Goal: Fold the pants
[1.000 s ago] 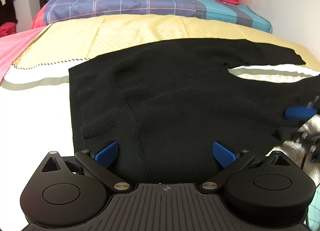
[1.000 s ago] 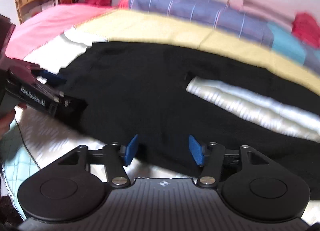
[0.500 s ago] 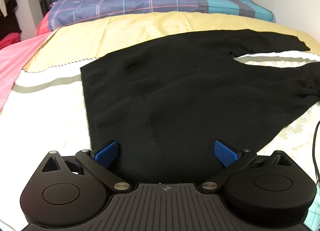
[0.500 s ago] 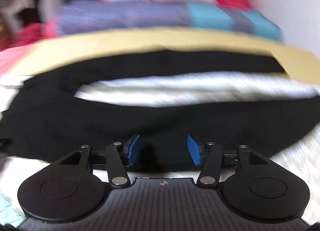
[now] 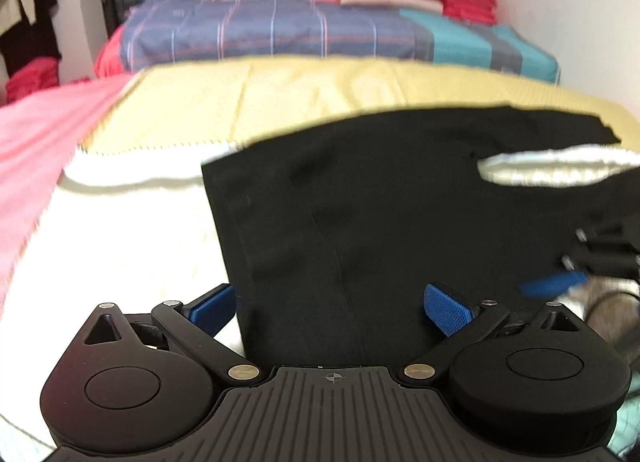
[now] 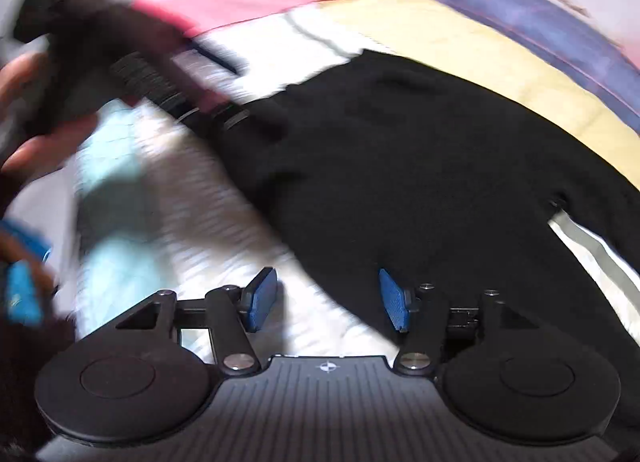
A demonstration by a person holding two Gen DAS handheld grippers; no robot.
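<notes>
Left wrist view: black pants are seen spread flat on the bed. The left gripper is held wide over the waistband edge; the right gripper is parted, nothing gripped.

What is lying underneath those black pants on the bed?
The black pants lie on a white quilt and, farther back, a yellow blanket. Between the legs, white quilt shows. Anything directly beneath the fabric is covered.

Black pants lie spread flat, legs splayed apart.
</notes>
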